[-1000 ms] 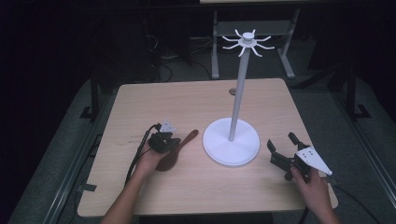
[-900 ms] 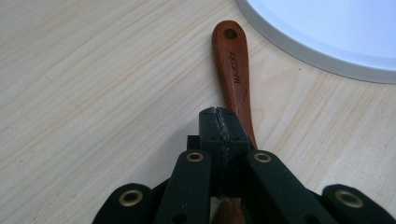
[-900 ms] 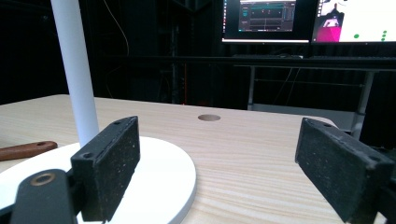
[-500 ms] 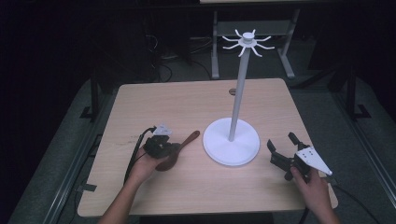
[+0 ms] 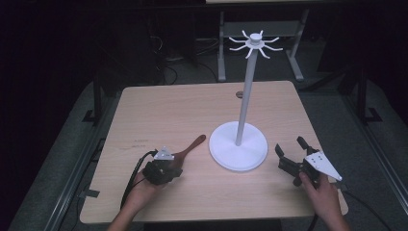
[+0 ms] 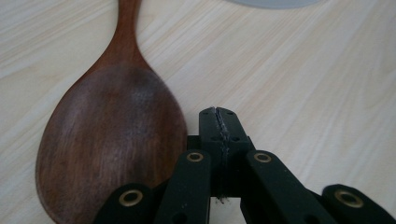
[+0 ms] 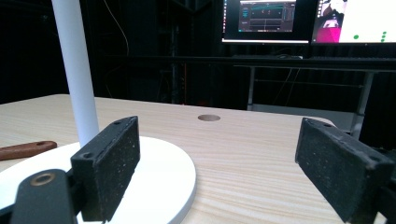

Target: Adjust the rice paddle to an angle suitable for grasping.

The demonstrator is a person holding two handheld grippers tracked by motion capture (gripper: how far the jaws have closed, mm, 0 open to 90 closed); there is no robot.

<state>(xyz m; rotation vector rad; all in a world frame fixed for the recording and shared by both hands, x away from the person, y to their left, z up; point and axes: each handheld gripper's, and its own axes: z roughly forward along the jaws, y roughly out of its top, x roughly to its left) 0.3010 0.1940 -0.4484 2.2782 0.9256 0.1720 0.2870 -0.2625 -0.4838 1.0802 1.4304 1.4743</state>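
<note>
The left gripper [image 6: 218, 122], jaws closed on nothing, sits just beside the wooden spoon [image 6: 112, 135]; the right gripper [image 7: 217, 163] gapes wide, empty, near the white stand [image 5: 239, 144].

I am working two handheld black grippers: the left gripper [image 5: 162, 169] is carrying a grey three-cornered plate and trailing a black cable; brass-ringed pivots are showing on its linkage in the left gripper view. The right gripper [image 5: 291, 155] is wearing a larger plate and speckled black pads [image 7: 110, 154]. Forearms are showing bare.
</note>
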